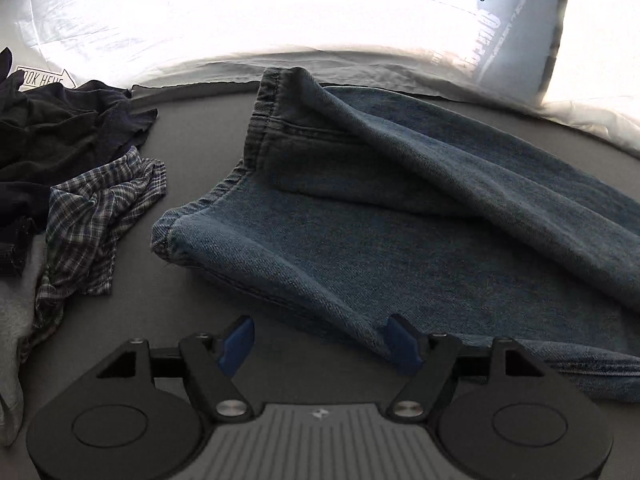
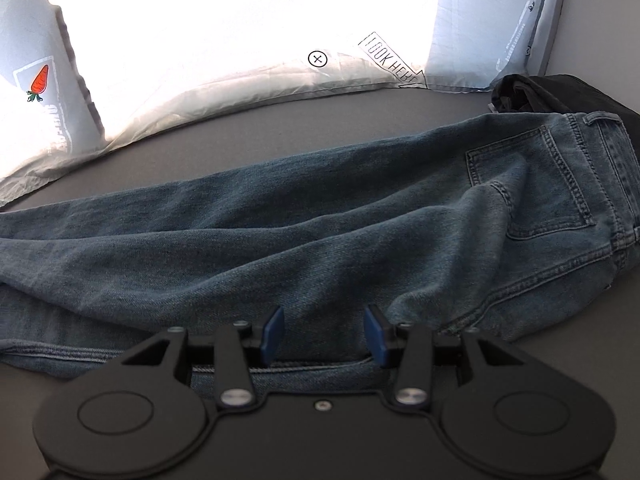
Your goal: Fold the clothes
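Jeans point(image 1: 400, 208) lying flat on the grey desk point(image 1: 200, 128), left fingers point(image 1: 320, 344) wide open by the leg hem, holding nothing, right fingers point(image 2: 324, 334) open over the jeans' near edge, empty

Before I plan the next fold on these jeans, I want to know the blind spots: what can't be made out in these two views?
- Jeans waist end: left wrist view, cut off by the right edge.
- Jeans leg hems: right wrist view, cut off by the left edge.
- Dark clothes pile: left wrist view, garments tangled in shadow, count unclear.
- Black garment: right wrist view, partly behind the jeans.
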